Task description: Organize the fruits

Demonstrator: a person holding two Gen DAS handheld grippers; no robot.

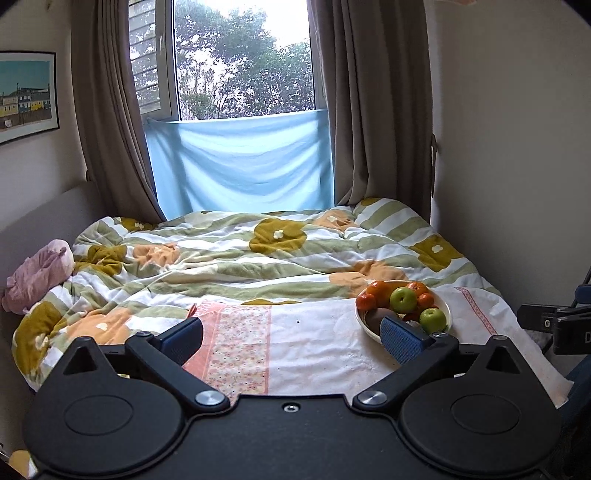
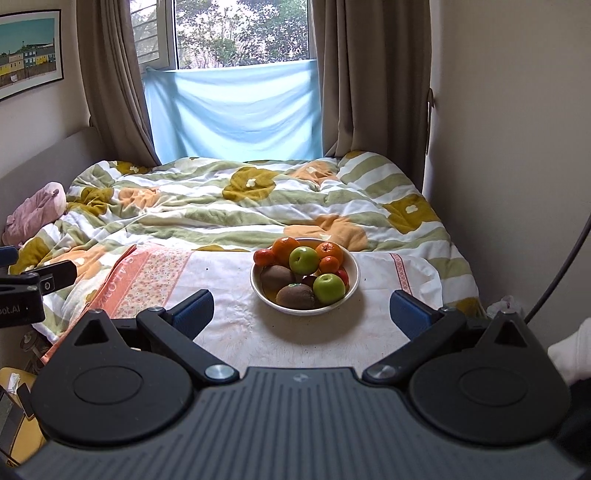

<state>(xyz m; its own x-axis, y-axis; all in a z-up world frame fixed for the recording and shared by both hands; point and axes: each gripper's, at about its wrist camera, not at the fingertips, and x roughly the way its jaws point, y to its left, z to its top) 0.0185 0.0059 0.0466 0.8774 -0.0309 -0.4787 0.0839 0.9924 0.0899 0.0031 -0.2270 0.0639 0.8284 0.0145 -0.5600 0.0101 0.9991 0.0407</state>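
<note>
Showing kiwis (image 2: 295, 295) only rightward.

A flowered quilt (image 2: 240, 206) is spread over the bed, with a white cloth (image 2: 295, 332) laid at its near end. A pink plush toy (image 2: 35, 214) is seen at nine o'clock, a framed picture (image 2: 27, 53) at ten, and a blue cloth (image 2: 232, 114) hung under the window (image 2: 240, 33) at twelve.
</note>
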